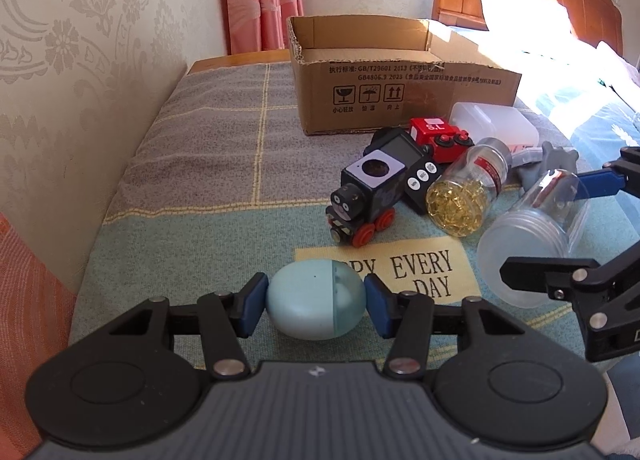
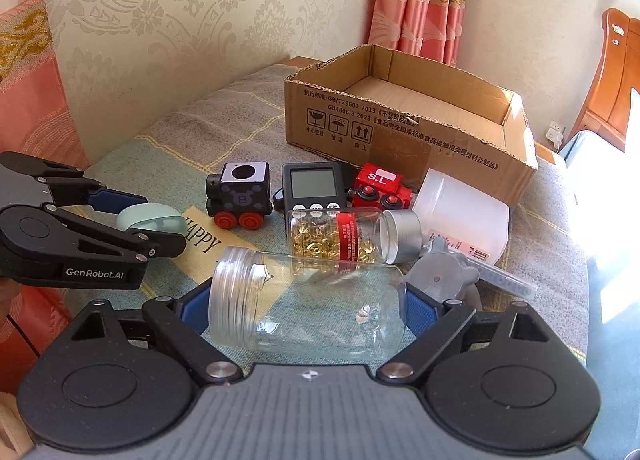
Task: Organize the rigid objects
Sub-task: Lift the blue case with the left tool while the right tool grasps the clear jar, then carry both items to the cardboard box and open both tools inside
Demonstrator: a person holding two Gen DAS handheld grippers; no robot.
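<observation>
My left gripper is shut on a pale blue egg-shaped case, pads touching both its sides, low over the cloth. In the right wrist view the left gripper shows at left with the case. My right gripper is shut on a clear empty plastic jar lying sideways; this jar also shows in the left wrist view. An open cardboard box stands behind the pile; it also shows in the right wrist view.
Between me and the box lie a black toy train, a black timer, a red toy train, a capsule bottle, a white plastic container and a grey toy. Wall at left, bed at right.
</observation>
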